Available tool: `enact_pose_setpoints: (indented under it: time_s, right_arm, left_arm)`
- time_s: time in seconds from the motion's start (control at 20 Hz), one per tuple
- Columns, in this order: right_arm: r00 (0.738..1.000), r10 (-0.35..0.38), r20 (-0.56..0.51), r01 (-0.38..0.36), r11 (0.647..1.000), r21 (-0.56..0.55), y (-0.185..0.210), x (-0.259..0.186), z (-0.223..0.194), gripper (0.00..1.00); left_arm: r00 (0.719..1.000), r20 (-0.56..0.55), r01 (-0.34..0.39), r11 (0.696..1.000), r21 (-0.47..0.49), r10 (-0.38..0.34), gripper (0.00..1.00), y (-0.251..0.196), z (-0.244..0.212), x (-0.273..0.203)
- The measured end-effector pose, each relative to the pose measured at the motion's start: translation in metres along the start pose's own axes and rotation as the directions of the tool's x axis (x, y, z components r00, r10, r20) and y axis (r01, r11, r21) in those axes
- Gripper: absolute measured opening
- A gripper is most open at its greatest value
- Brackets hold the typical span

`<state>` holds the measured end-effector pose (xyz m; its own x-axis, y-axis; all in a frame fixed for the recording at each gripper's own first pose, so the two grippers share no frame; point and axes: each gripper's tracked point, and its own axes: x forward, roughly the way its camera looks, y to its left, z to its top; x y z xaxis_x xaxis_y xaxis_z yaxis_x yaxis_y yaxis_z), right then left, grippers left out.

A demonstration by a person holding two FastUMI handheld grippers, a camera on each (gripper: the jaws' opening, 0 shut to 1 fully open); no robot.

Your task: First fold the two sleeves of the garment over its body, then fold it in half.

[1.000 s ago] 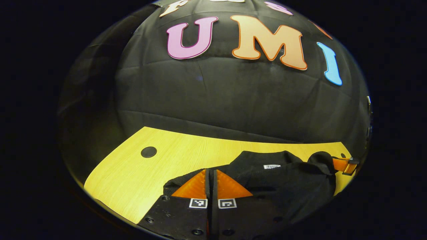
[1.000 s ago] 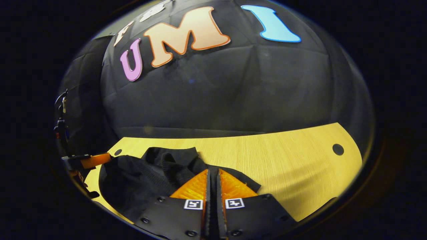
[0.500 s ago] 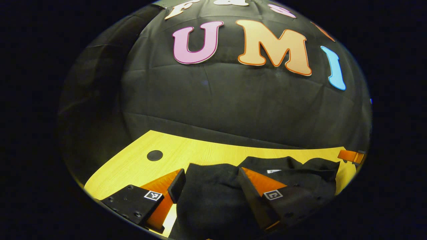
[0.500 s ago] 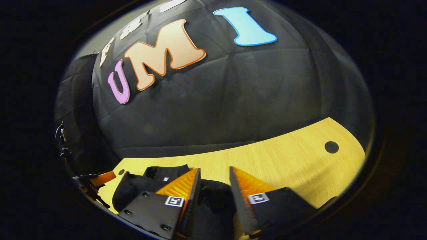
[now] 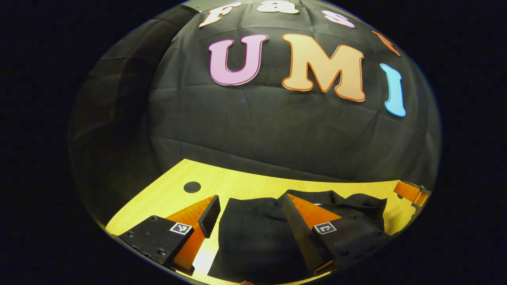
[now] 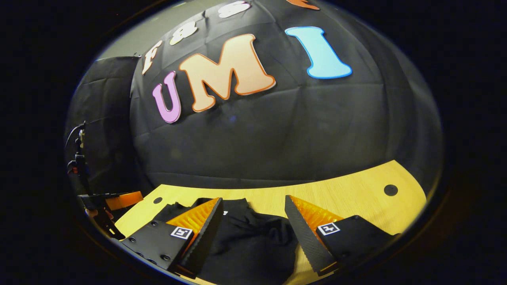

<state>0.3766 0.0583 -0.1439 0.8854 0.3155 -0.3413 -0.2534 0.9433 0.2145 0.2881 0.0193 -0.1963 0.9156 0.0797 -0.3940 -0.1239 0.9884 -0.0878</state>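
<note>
— Left gripper view first: what do you make of it?

— The left gripper (image 5: 249,208) has its fingers spread wide apart, holding nothing. Between and beyond them lies the black garment (image 5: 253,233), bunched flat on the yellow wood-grain bench (image 5: 166,194). One finger (image 5: 209,209) stands over bare wood just beside the cloth's edge; the other sits over the cloth itself.

— Any detail on the garment?

— A small white neck label peeks out near the far edge, too small to read. The cloth looks doubled over, though I cannot tell exactly how the layers lie. There is a round dark hole (image 5: 192,187) in the bench to the far side, well apart from the cloth.

— And at the edge of that view?

— The right gripper's tip (image 5: 412,192) shows near the bench corner.

— Right gripper view?

— The right gripper (image 6: 253,206) likewise has its fingers wide apart and empty, above the same garment (image 6: 249,241), which rests on the bench (image 6: 356,198) between them. Off to the side, the left gripper (image 6: 119,200) hangs near the bench edge, with cables behind it.
</note>
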Motion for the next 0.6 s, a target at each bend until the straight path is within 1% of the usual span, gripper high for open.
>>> enact_pose_setpoints:
  time_s: [0.15,0.25,0.35,0.45,0.5,0.55,0.6]
  right_arm:
    - [0.999,-0.014,0.042,0.015,1.000,-0.018,0.019,-0.033,0.009,0.98]
    - [0.997,-0.014,0.074,0.016,1.000,-0.024,0.034,-0.058,0.013,0.98]
    - [0.996,-0.016,0.092,0.019,0.999,-0.030,0.047,-0.084,0.012,0.98]
    - [0.993,-0.031,0.117,0.035,0.999,-0.033,0.058,-0.113,0.009,0.98]
    - [0.988,-0.038,0.147,0.044,0.998,-0.040,0.063,-0.127,0.011,0.95]
    - [0.986,-0.043,0.159,0.050,0.998,-0.042,0.067,-0.140,0.010,0.98]
    - [0.985,-0.051,0.167,0.059,0.997,-0.043,0.071,-0.152,0.006,0.94]
  left_arm:
    - [0.999,0.041,0.011,1.000,0.014,-0.012,0.95,0.001,0.013,-0.031]
    - [0.998,0.050,0.030,1.000,0.006,-0.031,0.95,0.002,0.013,-0.053]
    - [0.998,0.057,0.026,1.000,-0.007,-0.026,0.95,0.010,0.011,-0.077]
    - [0.997,0.069,0.040,0.999,-0.005,-0.039,0.94,0.013,0.010,-0.103]
    - [0.995,0.084,0.050,0.999,0.015,-0.051,0.95,0.016,0.012,-0.114]
    - [0.993,0.103,0.054,0.998,0.039,-0.057,0.95,0.020,0.013,-0.126]
    - [0.991,0.114,0.060,0.996,0.062,-0.066,0.94,0.023,0.014,-0.137]
